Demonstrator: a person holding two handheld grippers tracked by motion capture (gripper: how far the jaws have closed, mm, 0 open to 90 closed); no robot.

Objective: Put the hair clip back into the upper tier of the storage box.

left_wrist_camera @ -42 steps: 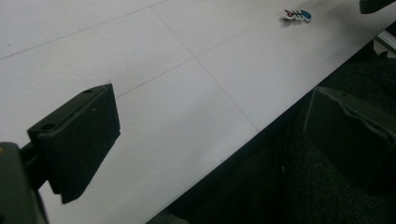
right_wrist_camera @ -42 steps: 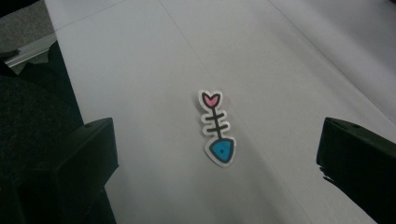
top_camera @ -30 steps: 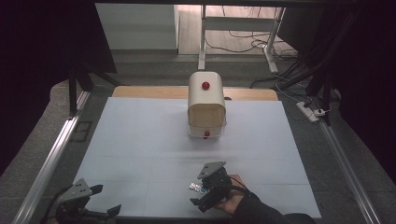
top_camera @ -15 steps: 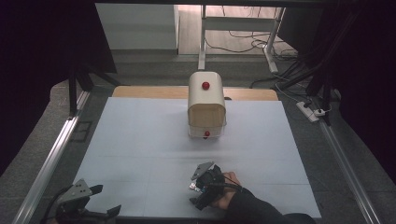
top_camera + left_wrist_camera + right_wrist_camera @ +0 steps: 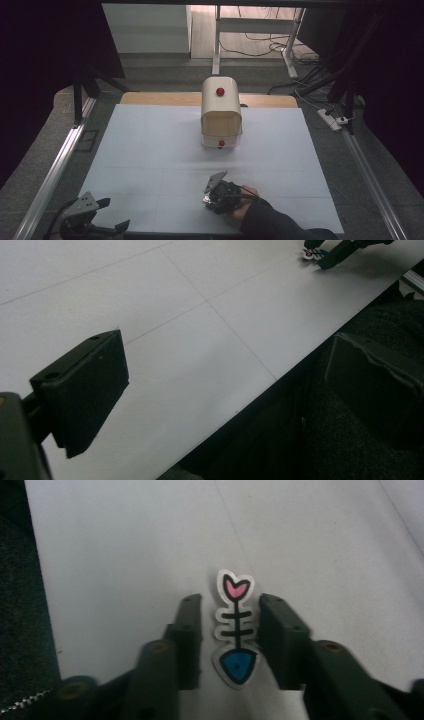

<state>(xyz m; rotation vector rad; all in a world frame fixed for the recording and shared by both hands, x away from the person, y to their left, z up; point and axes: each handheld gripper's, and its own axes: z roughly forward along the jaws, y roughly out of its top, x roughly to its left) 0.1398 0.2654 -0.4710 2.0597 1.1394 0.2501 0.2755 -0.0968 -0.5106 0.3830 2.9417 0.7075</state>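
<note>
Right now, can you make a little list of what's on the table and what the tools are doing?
surface: white table
box: cream box with red knobs, at the far middle
toy: flat fish-bone cutout, pink tail, blue head
right tool: jaws open either side of the cutout, not squeezing it
left tool: open, near front left edge

The left gripper point(image 5: 107, 216) is cut off by the high view's bottom edge.

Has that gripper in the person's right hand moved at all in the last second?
Yes, slightly. In the high view the right gripper has slid a little toward the table's near edge, away from the cream box, which stayed put. Its jaws now straddle the fishbone cutout.
</note>
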